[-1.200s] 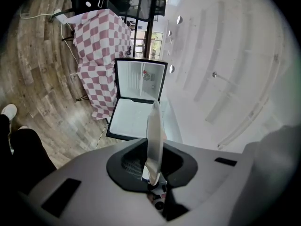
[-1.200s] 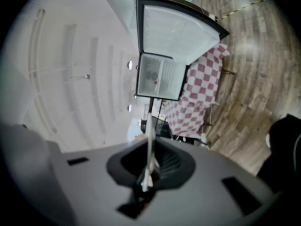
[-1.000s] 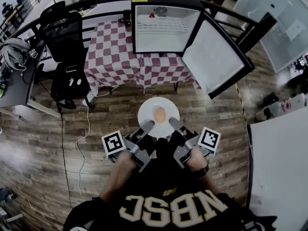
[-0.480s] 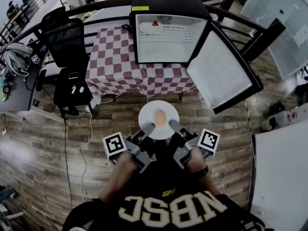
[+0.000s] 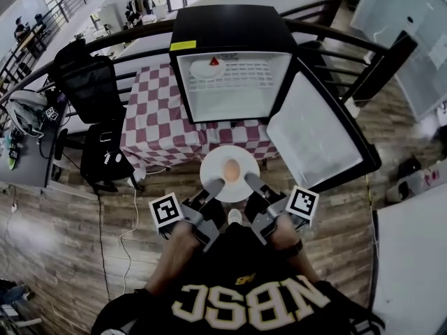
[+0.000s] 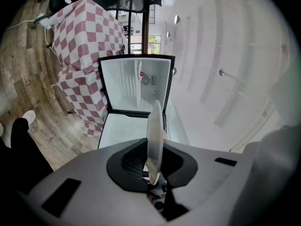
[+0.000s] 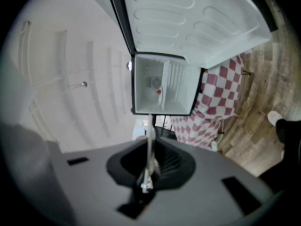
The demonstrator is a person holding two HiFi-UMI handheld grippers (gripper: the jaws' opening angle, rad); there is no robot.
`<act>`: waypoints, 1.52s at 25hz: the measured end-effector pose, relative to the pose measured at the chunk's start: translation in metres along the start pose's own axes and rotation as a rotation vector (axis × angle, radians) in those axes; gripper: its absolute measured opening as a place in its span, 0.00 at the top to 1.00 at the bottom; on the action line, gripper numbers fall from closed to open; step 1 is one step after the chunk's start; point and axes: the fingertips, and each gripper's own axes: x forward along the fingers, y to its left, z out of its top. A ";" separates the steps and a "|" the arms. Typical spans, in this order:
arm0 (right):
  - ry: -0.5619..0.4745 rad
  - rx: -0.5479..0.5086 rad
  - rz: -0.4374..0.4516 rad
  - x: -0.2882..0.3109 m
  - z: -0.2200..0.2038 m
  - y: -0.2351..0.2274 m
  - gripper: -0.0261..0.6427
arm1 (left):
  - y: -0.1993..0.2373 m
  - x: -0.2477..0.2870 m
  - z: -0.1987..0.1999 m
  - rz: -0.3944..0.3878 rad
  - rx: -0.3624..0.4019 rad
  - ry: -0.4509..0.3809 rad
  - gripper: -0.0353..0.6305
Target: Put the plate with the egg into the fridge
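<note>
A white plate [image 5: 241, 163] with a brown egg [image 5: 232, 167] on it hangs level in front of me. My left gripper [image 5: 215, 185] is shut on the plate's near left rim and my right gripper [image 5: 248, 181] is shut on its near right rim. In the left gripper view the plate [image 6: 155, 135] shows edge-on between the jaws, and so does the plate [image 7: 151, 147] in the right gripper view. Ahead stands the small black fridge [image 5: 230, 30], open, with a white inside and a wire shelf. Its door [image 5: 318, 135] swings out to the right.
The fridge stands on a table with a red and white checked cloth [image 5: 157, 121]. A black office chair [image 5: 94, 93] and a desk [image 5: 21, 152] are at the left. A cable [image 5: 126, 229] trails over the wooden floor. A black railing [image 5: 363, 54] runs behind, and a white surface [image 5: 412, 257] lies at the right.
The fridge and table have come closer and lower in the head view. The plate with the egg stays held by both grippers and now overlaps the hanging edge of the checked cloth.
</note>
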 end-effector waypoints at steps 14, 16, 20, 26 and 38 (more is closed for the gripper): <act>-0.026 -0.029 0.004 0.030 0.091 -0.009 0.90 | 0.011 0.091 0.029 0.023 -0.004 -0.027 0.88; -0.034 -0.019 0.006 0.038 0.099 -0.011 0.90 | 0.011 0.099 0.035 0.021 0.016 -0.032 0.88; -0.056 -0.006 -0.013 0.053 0.116 -0.019 0.90 | 0.014 0.117 0.049 0.026 0.024 -0.040 0.88; -0.102 -0.027 -0.019 0.081 0.149 -0.018 0.90 | 0.013 0.154 0.080 0.024 0.032 0.012 0.88; -0.218 -0.091 -0.039 0.144 0.202 -0.007 0.91 | 0.007 0.214 0.150 -0.030 0.030 0.059 0.88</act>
